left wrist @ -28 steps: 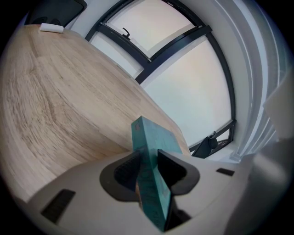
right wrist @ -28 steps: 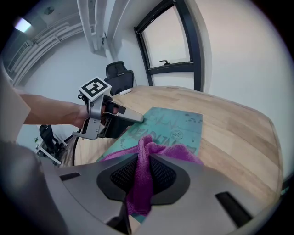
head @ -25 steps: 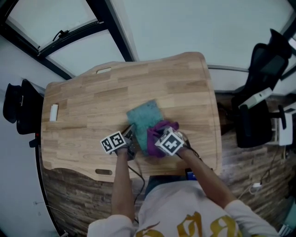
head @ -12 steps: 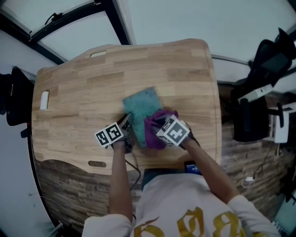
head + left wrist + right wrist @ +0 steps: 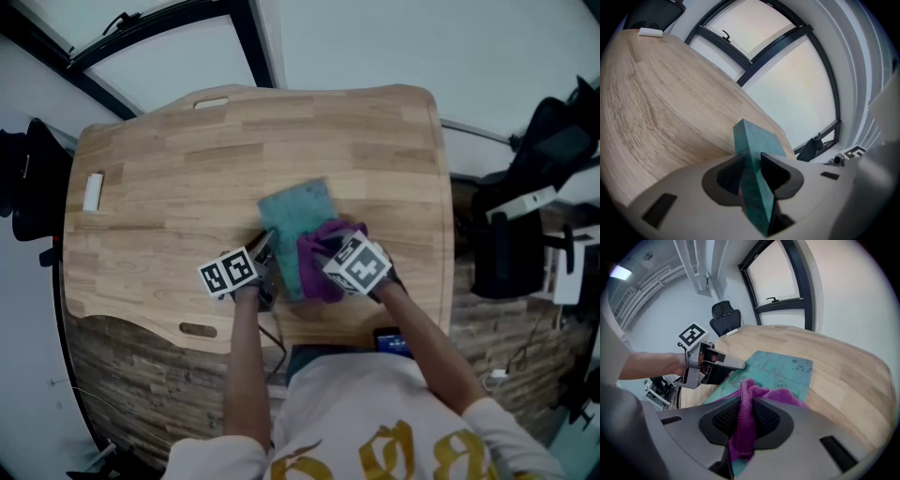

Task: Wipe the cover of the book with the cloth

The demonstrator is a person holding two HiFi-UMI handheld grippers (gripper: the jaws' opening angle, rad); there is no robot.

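My left claw [image 5: 751, 161] is clamped shut on the edge of the teal book [image 5: 296, 217], pinning it at its near left corner so it lies flat on the wooden worktop [image 5: 169, 178]. My right claw [image 5: 745, 416] is closed tight on a bunched purple cloth [image 5: 319, 258], whose loose folds spill out of the jaws and rest on the near end of the book's cover. I judge the wiping under way rather than finished: the cloth touches only that near end, while the far stretch of the cover, with its printed marks, lies bare beyond it. Nothing on the cover tells me which parts are already wiped, so I count the far end as left to do.
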